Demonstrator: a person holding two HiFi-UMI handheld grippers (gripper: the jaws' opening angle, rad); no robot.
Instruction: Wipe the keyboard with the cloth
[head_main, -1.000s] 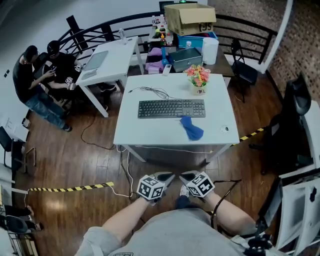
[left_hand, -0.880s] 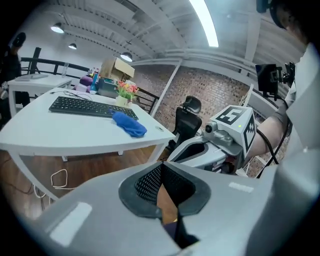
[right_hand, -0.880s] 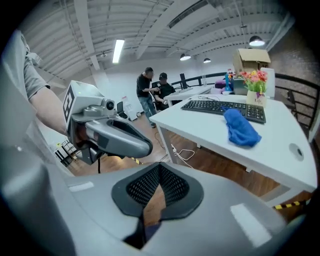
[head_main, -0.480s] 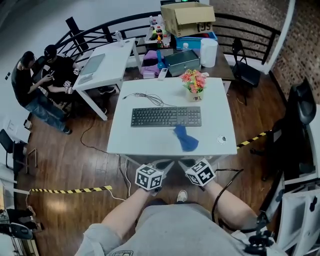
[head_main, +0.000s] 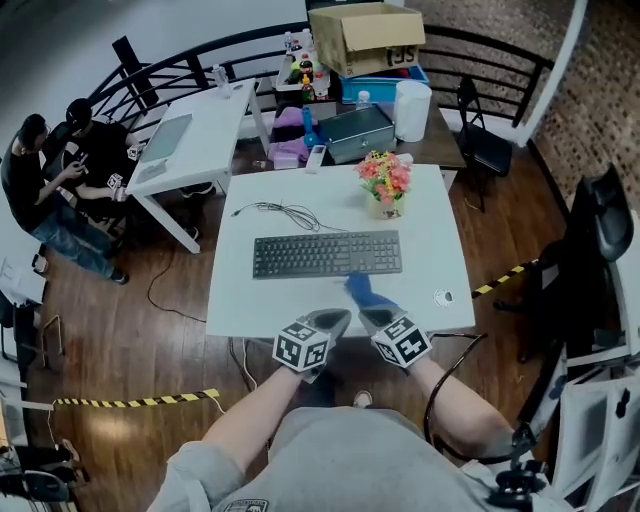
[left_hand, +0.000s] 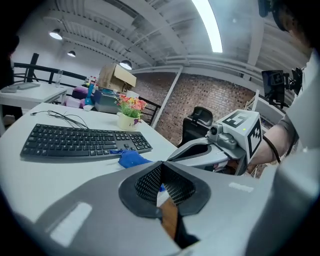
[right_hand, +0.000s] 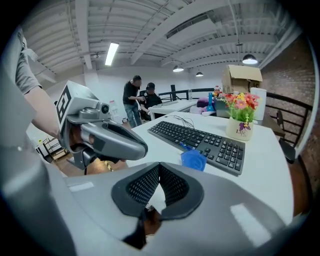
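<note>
Left tongs and right tongs, both pressed together and empty, hover at the near edge of the white worktop. The crumpled blue cloth touches the black keyboard (near side, right half).

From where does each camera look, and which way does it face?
Head view: on the person's head, steeply down at table, keyboard, blue cloth; forearms, left claw, right claw show.
Left gripper view: on left claw, across the table; its shut jaws, right claw show.
Right gripper view: on right claw, toward the keyboard; its shut jaws, left claw show.
Both gripper views share keyboard, blue cloth, flower pot.
</note>
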